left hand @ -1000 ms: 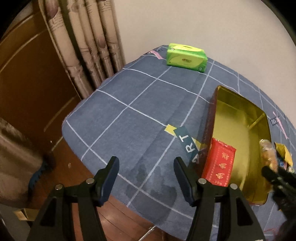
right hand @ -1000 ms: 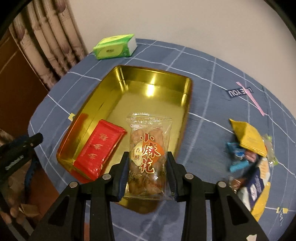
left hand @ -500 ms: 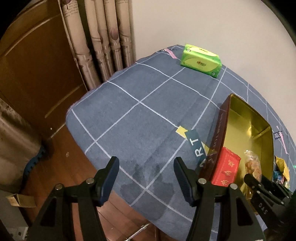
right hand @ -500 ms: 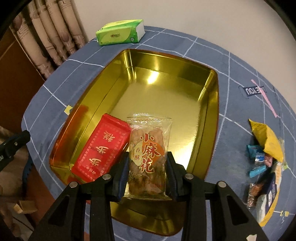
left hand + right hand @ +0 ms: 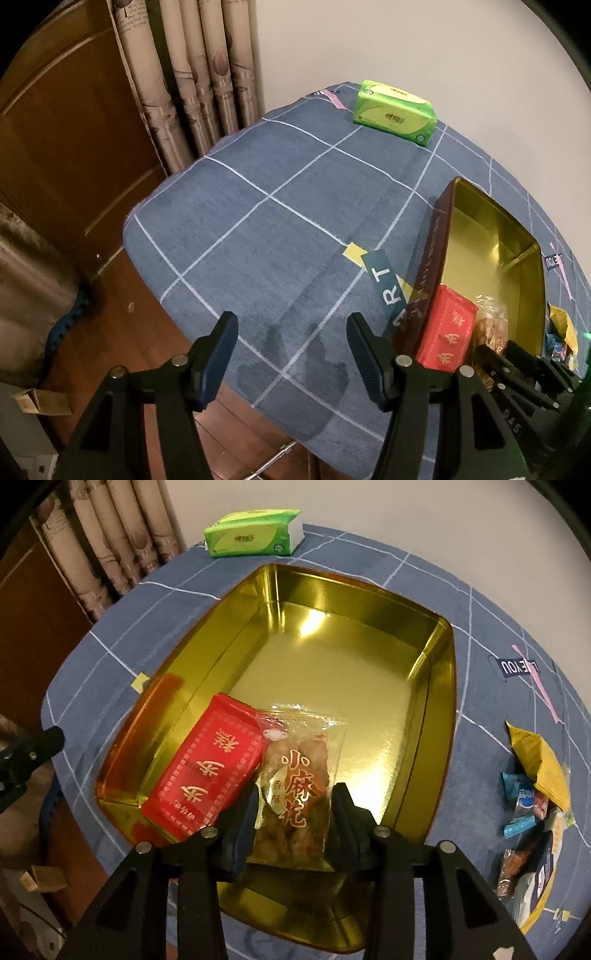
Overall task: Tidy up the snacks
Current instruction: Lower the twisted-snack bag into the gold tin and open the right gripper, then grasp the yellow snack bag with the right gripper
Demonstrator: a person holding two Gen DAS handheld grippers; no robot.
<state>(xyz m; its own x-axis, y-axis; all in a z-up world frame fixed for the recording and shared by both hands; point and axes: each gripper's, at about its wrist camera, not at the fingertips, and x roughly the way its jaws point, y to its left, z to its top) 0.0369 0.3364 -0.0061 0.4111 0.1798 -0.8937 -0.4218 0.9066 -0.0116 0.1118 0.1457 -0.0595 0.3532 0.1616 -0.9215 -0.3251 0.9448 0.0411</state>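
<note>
Dim warm indoor light, glare on gold tin (image 5: 314,624), fisheye-bent, vignetted edges

Red packet (image 5: 207,771) blocks tin (image 5: 439,686) left; far half open

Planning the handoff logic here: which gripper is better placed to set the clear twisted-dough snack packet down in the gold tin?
Right. The right gripper already clamps the clear twisted-dough snack packet over the gold metal tin, beside the red packet. The left gripper hangs open over the blue checked tablecloth, outside the tin.
</note>
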